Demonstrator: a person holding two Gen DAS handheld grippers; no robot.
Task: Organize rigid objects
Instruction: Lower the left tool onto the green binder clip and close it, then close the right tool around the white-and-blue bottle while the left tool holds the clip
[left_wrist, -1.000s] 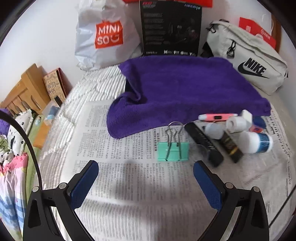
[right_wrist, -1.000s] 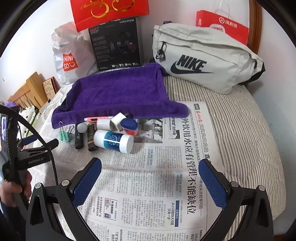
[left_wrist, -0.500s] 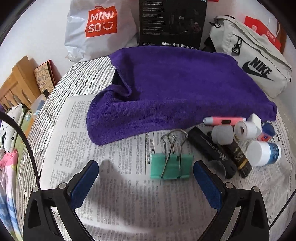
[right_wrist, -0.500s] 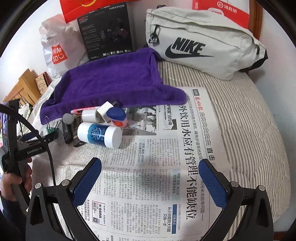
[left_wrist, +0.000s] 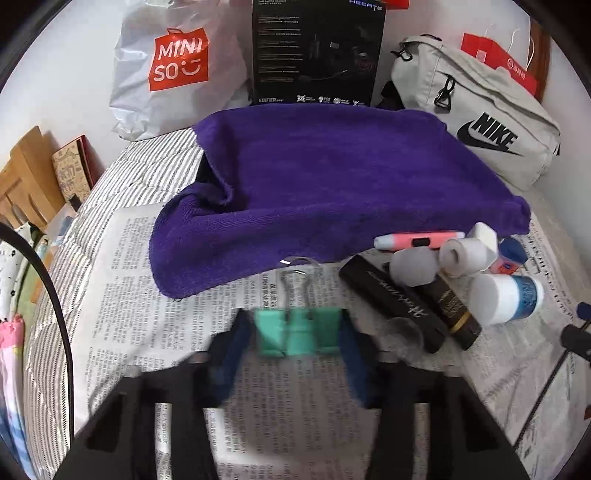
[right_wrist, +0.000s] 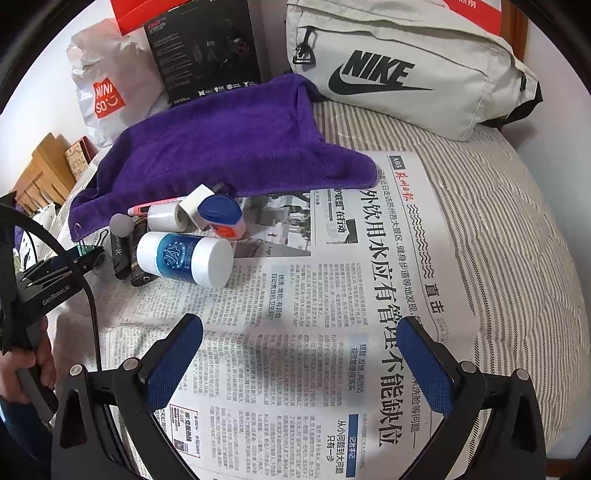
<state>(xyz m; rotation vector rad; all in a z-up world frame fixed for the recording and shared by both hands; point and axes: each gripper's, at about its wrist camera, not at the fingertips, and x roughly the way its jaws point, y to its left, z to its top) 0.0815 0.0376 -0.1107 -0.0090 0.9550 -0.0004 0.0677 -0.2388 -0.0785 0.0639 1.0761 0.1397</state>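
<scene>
My left gripper (left_wrist: 297, 338) had its jaws drawn in narrow around the teal binder clip (left_wrist: 298, 332), one blue pad at each side of its body. The pads were smeared with motion blur, so I could not tell whether they pressed the clip or stood just off it. My right gripper (right_wrist: 301, 363) held its jaws wide over bare newspaper (right_wrist: 295, 332), with nothing between them.

The clip lay flat on the newspaper on the bed, its wire handles (left_wrist: 295, 275) pointing away from me, their loops touching the hem of the purple towel (left_wrist: 332, 177). I judged that to be the first hazard: if I lifted with a loop caught under the hem, the towel would drag along. The second was the clip's smooth, sloped sides; a squeeze placed too near its spine might squirt it out of my pads.

Just right of my left jaws lay a black tube (left_wrist: 391, 302), with a second dark tube, a grey ball, a pink pen, a small white roll and a white bottle (right_wrist: 184, 258) crowded beyond it. Swinging that way could knock them rolling.

Left of the clip the paper lay open, and there was broad free newspaper around my right jaws. Farther out stood a Nike bag (right_wrist: 406, 66) and a Miniso bag (left_wrist: 173, 66).
</scene>
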